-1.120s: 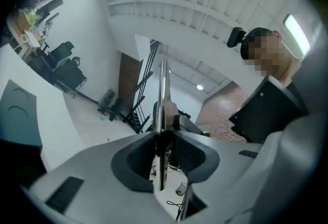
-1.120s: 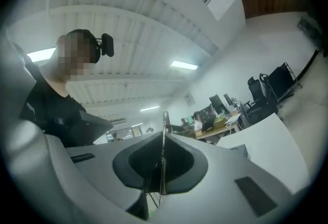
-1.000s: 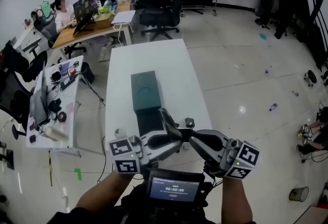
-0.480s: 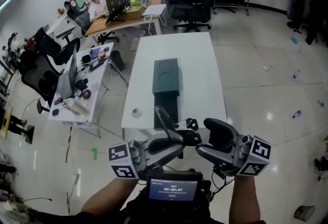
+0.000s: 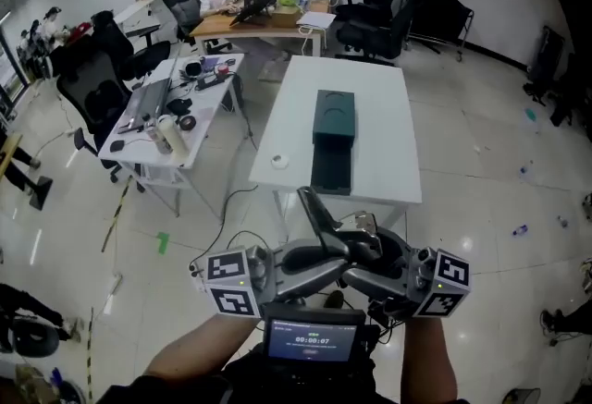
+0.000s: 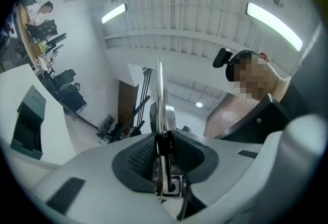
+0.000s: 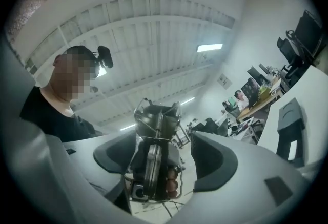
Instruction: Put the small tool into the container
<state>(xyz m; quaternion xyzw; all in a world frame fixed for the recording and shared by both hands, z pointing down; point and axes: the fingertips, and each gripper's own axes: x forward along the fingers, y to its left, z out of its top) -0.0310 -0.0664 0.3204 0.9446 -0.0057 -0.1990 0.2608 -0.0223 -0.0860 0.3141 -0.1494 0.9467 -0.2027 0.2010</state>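
Low in the head view, short of the white table [image 5: 393, 173], the L gripper [image 5: 320, 256] is clamped on the small tool [image 5: 316, 211]: pads nearly together, thin metal body pinched, shaft sticking up. R gripper [image 5: 363, 260] has just been opening; jaws wide apart, tool's wire-and-spring end between them, ungripped. Both forearms [image 5: 190, 356] rise from the bottom edge, grippers angled inward, tips meeting. Dark green container [image 5: 333, 114] sits on the table, well apart.

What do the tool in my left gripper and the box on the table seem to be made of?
The tool looks like bare metal, likely steel: thin, bright, with mirror-like glints. The box is dark green and matte, with no shine: perhaps plastic or coated board; the view leaves that open.
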